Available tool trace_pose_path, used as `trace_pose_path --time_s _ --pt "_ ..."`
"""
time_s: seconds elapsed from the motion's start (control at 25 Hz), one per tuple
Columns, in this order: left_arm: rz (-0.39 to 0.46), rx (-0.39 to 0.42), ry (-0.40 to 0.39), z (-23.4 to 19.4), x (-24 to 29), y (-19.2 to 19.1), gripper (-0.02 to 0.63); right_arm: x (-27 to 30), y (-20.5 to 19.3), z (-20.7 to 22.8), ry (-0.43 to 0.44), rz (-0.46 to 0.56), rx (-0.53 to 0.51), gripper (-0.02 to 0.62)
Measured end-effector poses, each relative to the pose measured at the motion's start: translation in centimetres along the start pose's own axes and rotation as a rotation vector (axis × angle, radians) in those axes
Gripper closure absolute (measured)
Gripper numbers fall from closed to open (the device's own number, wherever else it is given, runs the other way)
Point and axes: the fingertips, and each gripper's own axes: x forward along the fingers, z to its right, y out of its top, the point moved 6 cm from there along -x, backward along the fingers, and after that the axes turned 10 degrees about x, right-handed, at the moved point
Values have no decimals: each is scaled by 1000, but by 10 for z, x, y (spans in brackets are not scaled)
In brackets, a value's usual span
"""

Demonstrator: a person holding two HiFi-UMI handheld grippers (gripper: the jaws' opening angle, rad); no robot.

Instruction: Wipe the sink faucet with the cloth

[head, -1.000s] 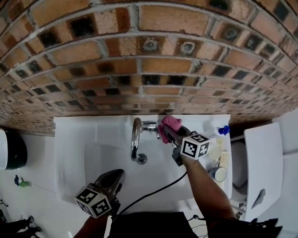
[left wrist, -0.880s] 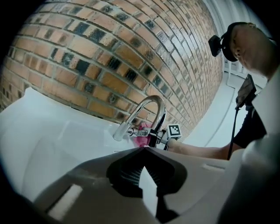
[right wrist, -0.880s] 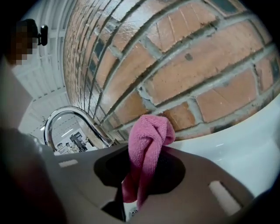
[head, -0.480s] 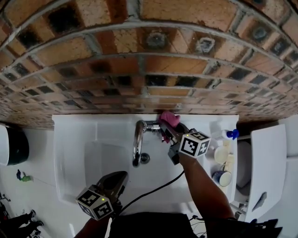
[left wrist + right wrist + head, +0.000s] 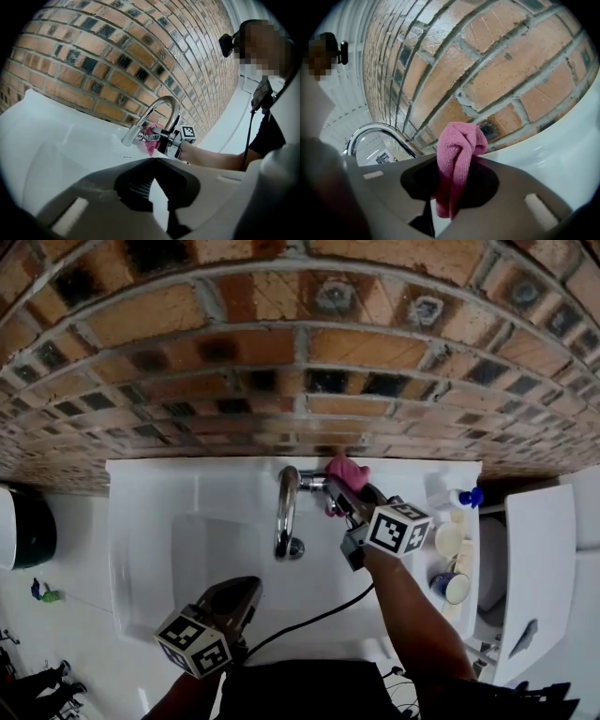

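Note:
A chrome curved faucet stands at the back of the white sink. Just right of its base, beside the side handle, my right gripper is shut on a pink cloth. In the right gripper view the cloth bulges out between the jaws, close to the brick wall, with the faucet's arc to the left. My left gripper hovers over the sink's front part with its jaws together and nothing in them. In its own view the faucet and cloth lie ahead of the left gripper.
A brick wall rises right behind the sink. A blue-capped bottle and cups crowd the sink's right ledge. A black dispenser hangs at far left. A black cable trails from the right arm across the basin.
My right gripper has carried the cloth slightly back toward the wall beside the faucet's base. The left gripper has barely moved.

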Motion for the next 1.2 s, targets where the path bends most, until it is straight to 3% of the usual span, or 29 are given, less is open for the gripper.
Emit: trace_pose_path --time_s 0.76,1.0,1.2 --pt "58 50 -54 31 -27 -4 600 -47 -20 -48 -31 13 -137 502" --pt "59 76 -70 39 -42 -11 600 -51 -53 -76 23 -52 -176 503" --pt "59 100 -78 40 -56 -15 600 -39 -93 -86 35 -53 -49 503"
